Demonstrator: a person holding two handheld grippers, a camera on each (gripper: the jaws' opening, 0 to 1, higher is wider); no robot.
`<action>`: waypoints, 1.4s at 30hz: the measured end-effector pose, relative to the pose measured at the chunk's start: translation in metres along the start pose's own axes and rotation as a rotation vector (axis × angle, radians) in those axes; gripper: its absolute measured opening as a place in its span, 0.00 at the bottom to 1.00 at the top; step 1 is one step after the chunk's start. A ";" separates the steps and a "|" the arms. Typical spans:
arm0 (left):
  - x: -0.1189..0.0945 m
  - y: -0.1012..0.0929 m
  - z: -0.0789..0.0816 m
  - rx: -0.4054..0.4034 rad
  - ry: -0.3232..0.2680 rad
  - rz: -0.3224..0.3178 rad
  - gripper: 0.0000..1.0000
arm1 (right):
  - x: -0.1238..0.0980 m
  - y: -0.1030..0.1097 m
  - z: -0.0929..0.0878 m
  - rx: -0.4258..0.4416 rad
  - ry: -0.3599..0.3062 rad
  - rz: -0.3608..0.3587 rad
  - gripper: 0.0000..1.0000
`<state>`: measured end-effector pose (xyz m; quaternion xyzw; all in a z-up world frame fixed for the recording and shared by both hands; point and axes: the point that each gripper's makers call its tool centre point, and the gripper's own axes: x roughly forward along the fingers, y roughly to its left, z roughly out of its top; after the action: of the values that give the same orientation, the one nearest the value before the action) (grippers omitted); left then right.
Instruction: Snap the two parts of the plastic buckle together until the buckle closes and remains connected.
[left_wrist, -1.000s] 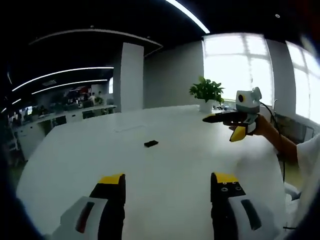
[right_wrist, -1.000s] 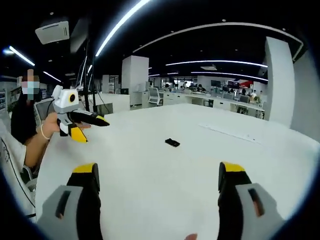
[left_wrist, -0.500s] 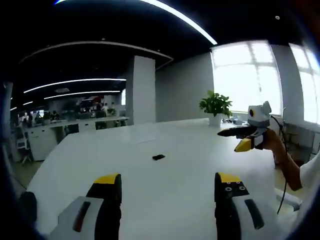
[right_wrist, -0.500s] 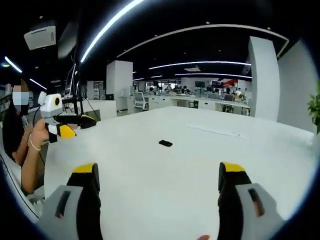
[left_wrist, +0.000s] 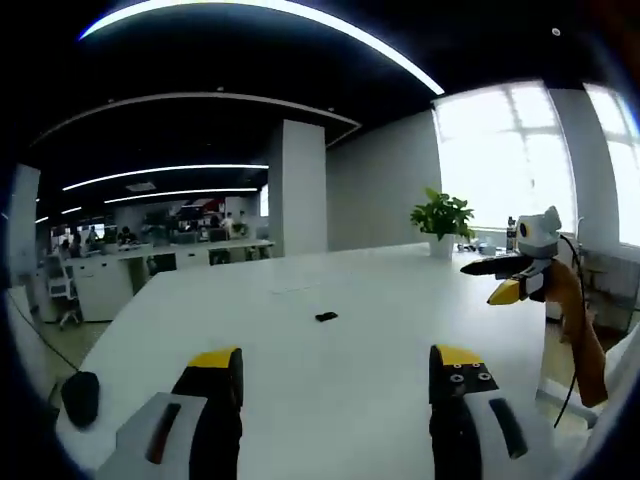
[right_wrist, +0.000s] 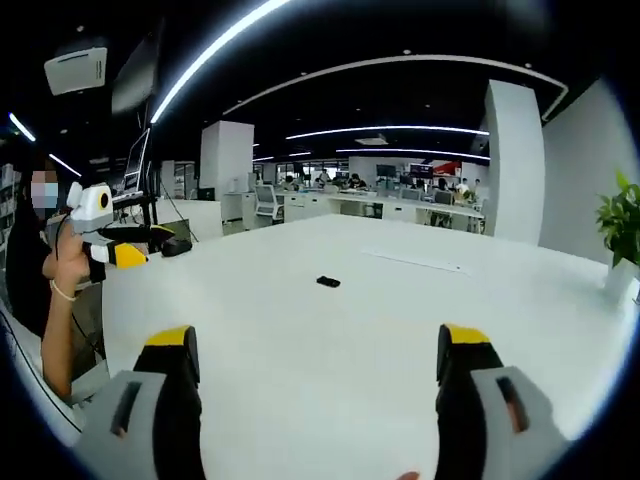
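Observation:
A small black buckle (left_wrist: 326, 317) lies flat near the middle of the white table (left_wrist: 330, 400); it is too small to tell whether its parts are joined. My left gripper (left_wrist: 335, 365) is open and empty, well short of it. In the right gripper view the same buckle (right_wrist: 328, 282) lies ahead of my right gripper (right_wrist: 317, 350), also open and empty. Each gripper shows in the other's view, held in a hand above the table edge with jaws apart: the right gripper (left_wrist: 490, 280) and the left gripper (right_wrist: 150, 248).
A potted plant (left_wrist: 443, 215) stands at the table's far end near the windows. A pale strip (right_wrist: 410, 260) lies on the table beyond the buckle. A dark rounded object (left_wrist: 80, 397) sits low beyond the table's left edge. Office desks fill the background.
Both views have pulled back and tilted up, so the buckle looks smaller and farther away. Each gripper has drifted toward the edge of the other's view. The buckle lies where it was.

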<state>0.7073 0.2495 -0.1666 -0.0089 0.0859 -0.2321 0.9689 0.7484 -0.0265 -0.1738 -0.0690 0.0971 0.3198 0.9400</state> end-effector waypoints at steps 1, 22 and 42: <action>-0.003 0.000 -0.001 -0.003 -0.004 0.002 0.77 | -0.005 -0.001 -0.001 0.010 -0.009 -0.007 1.00; -0.043 0.020 -0.022 -0.052 -0.004 0.132 0.77 | -0.054 -0.018 -0.023 0.064 -0.035 -0.160 1.00; -0.058 0.037 -0.036 -0.059 -0.027 0.214 0.77 | -0.056 -0.020 -0.040 0.083 -0.020 -0.242 1.00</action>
<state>0.6672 0.3091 -0.1944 -0.0312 0.0800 -0.1245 0.9885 0.7121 -0.0825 -0.1982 -0.0381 0.0918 0.2006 0.9746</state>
